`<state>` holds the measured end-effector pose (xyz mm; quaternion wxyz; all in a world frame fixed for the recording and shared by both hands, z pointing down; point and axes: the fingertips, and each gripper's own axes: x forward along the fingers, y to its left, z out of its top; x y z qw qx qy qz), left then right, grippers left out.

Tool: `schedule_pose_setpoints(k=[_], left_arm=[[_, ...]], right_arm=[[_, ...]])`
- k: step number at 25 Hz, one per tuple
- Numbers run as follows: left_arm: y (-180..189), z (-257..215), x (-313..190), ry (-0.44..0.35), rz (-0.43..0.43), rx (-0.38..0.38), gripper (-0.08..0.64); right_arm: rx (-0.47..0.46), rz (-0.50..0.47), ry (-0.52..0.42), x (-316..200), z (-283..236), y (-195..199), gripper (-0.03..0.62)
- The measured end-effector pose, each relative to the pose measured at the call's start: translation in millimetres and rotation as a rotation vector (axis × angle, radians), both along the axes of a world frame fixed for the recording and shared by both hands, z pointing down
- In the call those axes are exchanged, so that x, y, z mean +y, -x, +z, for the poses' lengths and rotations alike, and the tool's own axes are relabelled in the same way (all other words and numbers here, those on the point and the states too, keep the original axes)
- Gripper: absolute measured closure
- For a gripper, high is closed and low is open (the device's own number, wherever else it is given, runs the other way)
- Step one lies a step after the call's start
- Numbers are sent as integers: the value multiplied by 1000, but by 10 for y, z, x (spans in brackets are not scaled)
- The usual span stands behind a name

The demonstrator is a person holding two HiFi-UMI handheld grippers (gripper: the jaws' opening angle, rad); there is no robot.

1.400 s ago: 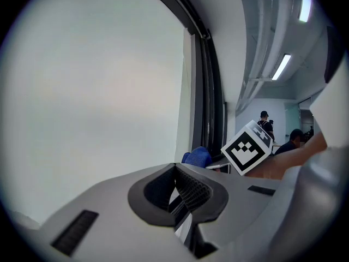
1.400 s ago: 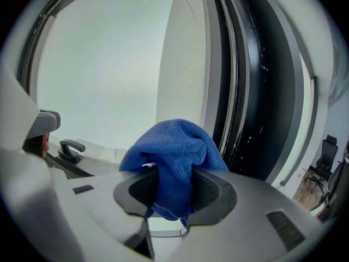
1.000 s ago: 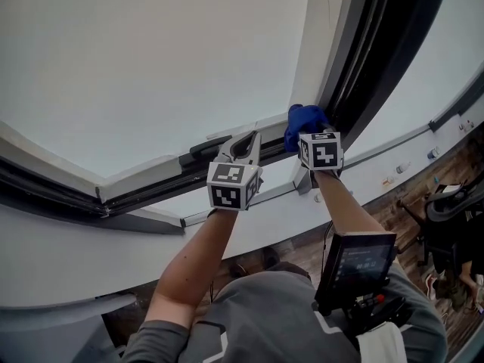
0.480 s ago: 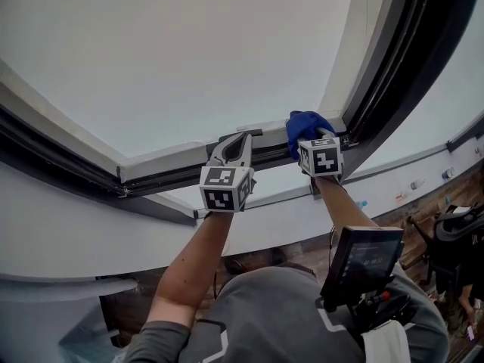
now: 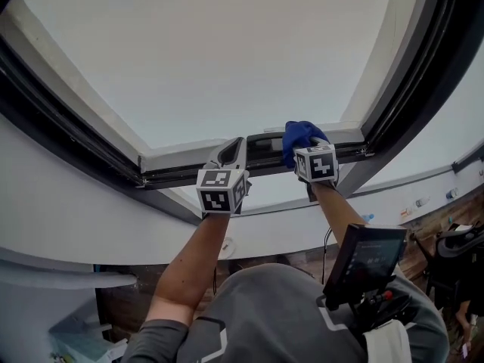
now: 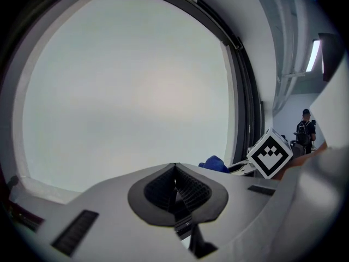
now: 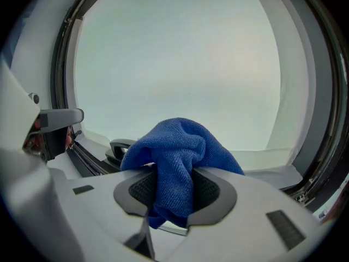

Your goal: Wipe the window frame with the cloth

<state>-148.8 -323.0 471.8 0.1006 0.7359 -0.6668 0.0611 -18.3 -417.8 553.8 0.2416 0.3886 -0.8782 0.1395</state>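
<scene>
A bunched blue cloth (image 5: 299, 137) (image 7: 180, 152) is clamped in my right gripper (image 5: 304, 147) (image 7: 173, 192), which is shut on it. The cloth rests against the white lower window frame (image 5: 189, 157) beside the dark window handle (image 5: 263, 138) (image 7: 121, 148). My left gripper (image 5: 231, 153) (image 6: 174, 192) is shut with nothing in it, its tips close to the same frame rail left of the handle. In the left gripper view the blue cloth (image 6: 216, 164) and the right gripper's marker cube (image 6: 269, 154) show at the right.
The pale glass pane (image 5: 219, 51) fills the upper view, edged by a black seal (image 5: 60, 119) at left and a dark upright frame member (image 5: 412, 74) at right. A white sill (image 5: 91, 225) runs below. A person (image 6: 304, 129) stands far off.
Both grippers moved left along the lower frame with the cloth, which went from the right corner to beside the handle. The head view has tilted, showing more of the left frame.
</scene>
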Motion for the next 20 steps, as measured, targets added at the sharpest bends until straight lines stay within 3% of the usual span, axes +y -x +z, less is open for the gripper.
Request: schedule_pose_setpoints(k=[7, 16, 20], left_arm=[[266, 12, 209, 0, -47, 26, 550], [293, -33, 399, -36, -59, 84, 550], [332, 42, 498, -31, -81, 109, 550]], right_arm=[[-25, 14, 10, 12, -4, 41, 443], [-209, 53, -9, 415, -475, -137, 443], [-218, 33, 15, 540, -440, -61, 443]])
